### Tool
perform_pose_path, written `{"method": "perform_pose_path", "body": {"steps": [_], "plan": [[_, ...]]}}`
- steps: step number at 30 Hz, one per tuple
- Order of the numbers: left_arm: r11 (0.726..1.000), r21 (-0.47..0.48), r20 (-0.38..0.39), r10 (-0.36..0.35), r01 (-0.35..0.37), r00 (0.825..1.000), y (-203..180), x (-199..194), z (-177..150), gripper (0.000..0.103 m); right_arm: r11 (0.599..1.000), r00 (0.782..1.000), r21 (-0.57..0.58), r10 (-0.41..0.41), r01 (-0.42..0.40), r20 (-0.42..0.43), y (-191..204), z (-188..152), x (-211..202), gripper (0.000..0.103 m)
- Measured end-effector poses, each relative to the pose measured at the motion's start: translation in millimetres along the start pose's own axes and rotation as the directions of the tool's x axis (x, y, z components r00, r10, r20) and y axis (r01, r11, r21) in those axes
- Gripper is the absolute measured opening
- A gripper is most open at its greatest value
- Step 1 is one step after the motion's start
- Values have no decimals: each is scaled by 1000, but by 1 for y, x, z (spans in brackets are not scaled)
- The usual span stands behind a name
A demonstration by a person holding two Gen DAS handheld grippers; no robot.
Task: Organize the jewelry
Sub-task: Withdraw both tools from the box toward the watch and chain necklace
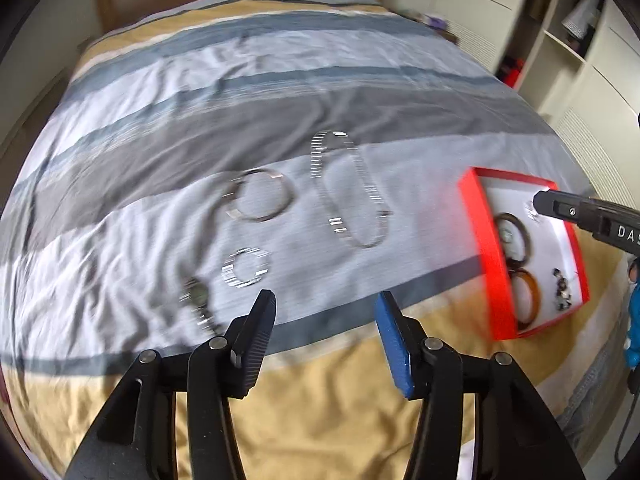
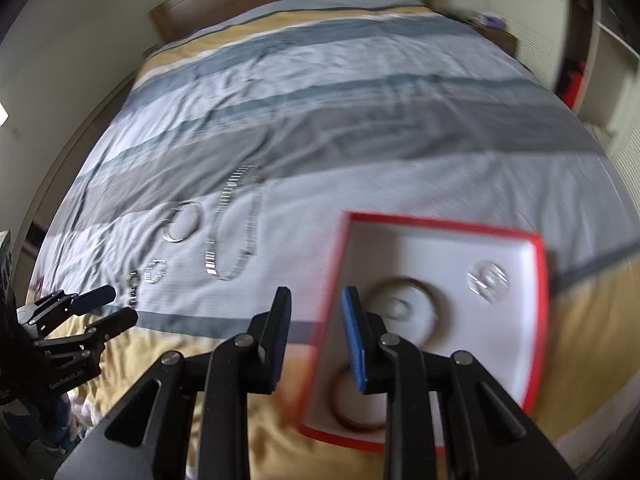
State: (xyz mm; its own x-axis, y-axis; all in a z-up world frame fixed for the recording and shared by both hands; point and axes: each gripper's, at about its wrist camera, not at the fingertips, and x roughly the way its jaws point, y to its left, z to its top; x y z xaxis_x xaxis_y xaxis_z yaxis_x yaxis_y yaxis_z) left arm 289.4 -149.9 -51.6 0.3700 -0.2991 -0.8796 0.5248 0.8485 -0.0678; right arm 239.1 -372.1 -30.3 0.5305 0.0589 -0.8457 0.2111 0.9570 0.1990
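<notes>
A striped bed [image 1: 280,92] is carrying a red box [image 1: 480,256] at near right, holding two brown bangles [image 1: 516,236] and small silver pieces [image 1: 562,294]. Left, silver bracelets [image 1: 352,196] are lying loose. The left gripper [image 1: 324,320] and right gripper [image 2: 316,320] are hovering with fingers spread, gripping nothing.

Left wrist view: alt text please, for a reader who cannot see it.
Open, empty left tongs hover over a striped bedspread where a long silver chain, a bangle, a small ring and a watch lie loose. At right, a red tray holds two brown bangles, with the right tongs above it.
</notes>
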Motion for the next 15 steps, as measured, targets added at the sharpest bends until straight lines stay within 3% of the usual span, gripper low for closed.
{"method": "perform_pose_path", "body": {"steps": [2, 6, 15], "plan": [[999, -31, 10, 13, -13, 1000, 18, -4, -5, 51, 999, 1000, -36, 13, -13, -11, 20, 6, 7, 25], [996, -82, 24, 19, -17, 1000, 48, -4, -12, 52, 996, 999, -82, 29, -32, -32, 47, 12, 24, 37], [983, -174, 10, 58, -55, 998, 91, 19, -24, 56, 986, 993, -150, 59, -73, -100, 88, 11, 67, 38]]}}
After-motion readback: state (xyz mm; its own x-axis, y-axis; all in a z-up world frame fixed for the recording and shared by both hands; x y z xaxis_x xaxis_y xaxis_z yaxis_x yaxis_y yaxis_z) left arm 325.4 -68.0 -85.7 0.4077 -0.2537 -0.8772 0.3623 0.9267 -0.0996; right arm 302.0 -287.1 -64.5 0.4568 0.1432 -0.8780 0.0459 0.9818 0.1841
